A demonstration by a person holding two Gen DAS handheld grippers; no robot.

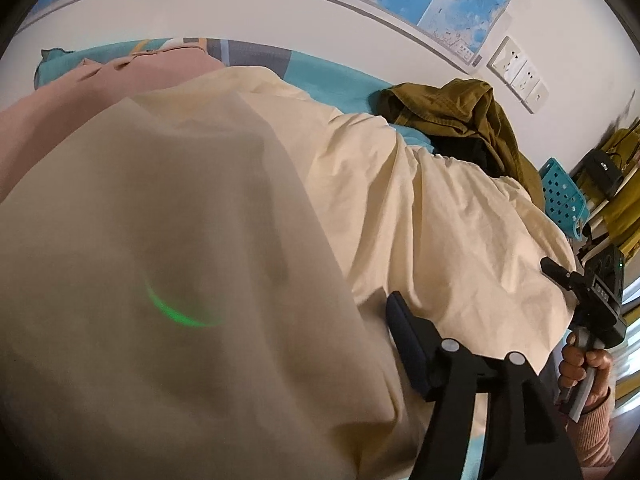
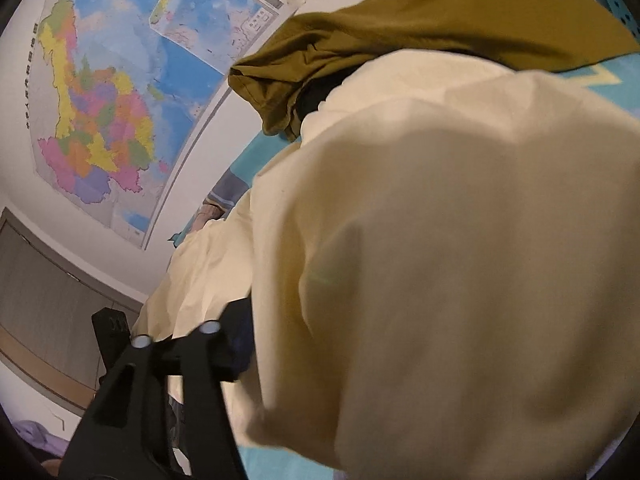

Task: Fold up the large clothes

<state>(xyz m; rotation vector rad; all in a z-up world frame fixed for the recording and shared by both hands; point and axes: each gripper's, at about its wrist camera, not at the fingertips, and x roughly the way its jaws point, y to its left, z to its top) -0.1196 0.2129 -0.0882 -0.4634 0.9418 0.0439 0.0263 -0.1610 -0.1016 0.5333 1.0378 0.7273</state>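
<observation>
The left gripper (image 1: pixel 360 344) shows one dark finger (image 1: pixel 404 340) beside a lifted fold of the cream garment (image 1: pixel 420 208) that drapes over the lens; whether it pinches the cloth I cannot tell. To its right the garment spreads over the teal bedsheet (image 1: pixel 320 76), its far edge touching the olive garment (image 1: pixel 452 112). The right gripper (image 2: pixel 256 344) is equally smothered, its grip unclear; a loose hold could let a corner drop, or drag the olive piece along.

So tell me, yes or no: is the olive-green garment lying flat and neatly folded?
No, the olive-green garment sits crumpled in a heap.
</observation>
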